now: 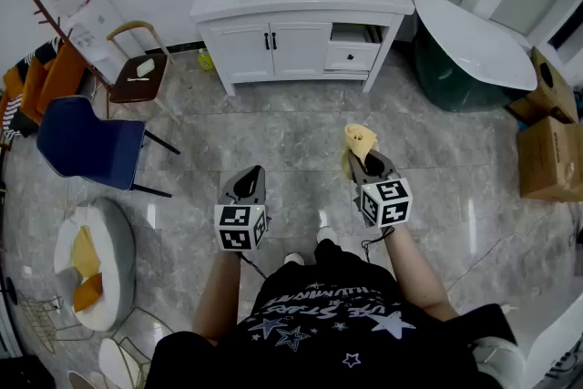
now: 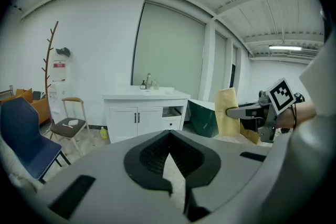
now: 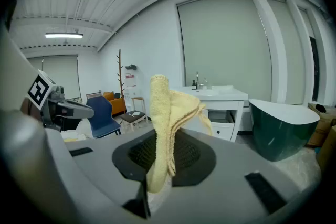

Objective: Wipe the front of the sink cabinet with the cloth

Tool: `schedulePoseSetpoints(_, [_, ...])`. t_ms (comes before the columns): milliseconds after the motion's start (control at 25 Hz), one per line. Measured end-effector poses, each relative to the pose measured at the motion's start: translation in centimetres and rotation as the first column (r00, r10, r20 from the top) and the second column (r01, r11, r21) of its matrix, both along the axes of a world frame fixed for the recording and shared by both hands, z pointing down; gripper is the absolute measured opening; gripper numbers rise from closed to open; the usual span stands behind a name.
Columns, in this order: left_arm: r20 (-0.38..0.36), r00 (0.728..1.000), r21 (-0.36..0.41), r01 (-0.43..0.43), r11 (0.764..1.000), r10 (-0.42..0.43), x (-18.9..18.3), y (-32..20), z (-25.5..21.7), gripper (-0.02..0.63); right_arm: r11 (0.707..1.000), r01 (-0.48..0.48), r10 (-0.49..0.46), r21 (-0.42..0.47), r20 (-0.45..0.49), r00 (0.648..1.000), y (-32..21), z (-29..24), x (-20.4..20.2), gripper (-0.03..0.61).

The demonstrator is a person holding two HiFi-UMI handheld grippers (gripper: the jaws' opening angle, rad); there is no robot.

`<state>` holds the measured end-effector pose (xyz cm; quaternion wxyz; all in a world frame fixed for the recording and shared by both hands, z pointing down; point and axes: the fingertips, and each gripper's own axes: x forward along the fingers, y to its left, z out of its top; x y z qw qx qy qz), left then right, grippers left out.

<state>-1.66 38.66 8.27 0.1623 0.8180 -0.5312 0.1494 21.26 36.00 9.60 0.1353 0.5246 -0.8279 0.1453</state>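
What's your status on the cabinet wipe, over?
Left gripper shut, empty. Right gripper shut on yellow cloth. Sink cabinet ahead, cloth not touching it. Nothing on the floor between.

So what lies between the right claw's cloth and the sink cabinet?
Only bare grey tiled floor, as the head view shows. The cloth, held in the right claw, is well short of the sink cabinet.

Pale yellow terry cloth (image 3: 163, 113): soft looped nap, matt. Right claw (image 3: 164, 157): matt grey plastic shell, black ribbed pads (image 3: 191, 157), probably rubber. White sink cabinet (image 1: 273, 50): smooth satin paint. Grey marbled floor tiles (image 1: 273, 141): polished, glossy. Brown cardboard boxes (image 1: 551, 159): dull, papery. Dark green bathtub (image 1: 442, 82): glossy.
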Motion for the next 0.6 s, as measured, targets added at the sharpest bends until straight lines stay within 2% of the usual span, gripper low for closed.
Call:
schedulePoseSetpoints(200, [-0.002,1.000,-0.017,-0.016,1.000,0.016,-1.0,0.9,0.6,0.015,1.000,0.012,-0.012,-0.016,-0.007,1.000,-0.2,0.7,-1.7,0.060])
schedulePoseSetpoints(360, [-0.017,1.000,-0.032,0.005,0.999,-0.006,-3.1,1.3,1.2,0.015,0.999,0.010,-0.010,-0.036,-0.003,1.000,0.0,2.1,-3.6,0.060])
schedulePoseSetpoints(600, [-0.009,0.999,-0.027,0.031,0.999,-0.032,-6.3,-0.1,1.5,0.015,0.998,-0.048,0.050,-0.031,0.056,0.997,-2.1,3.0,-4.9,0.060])
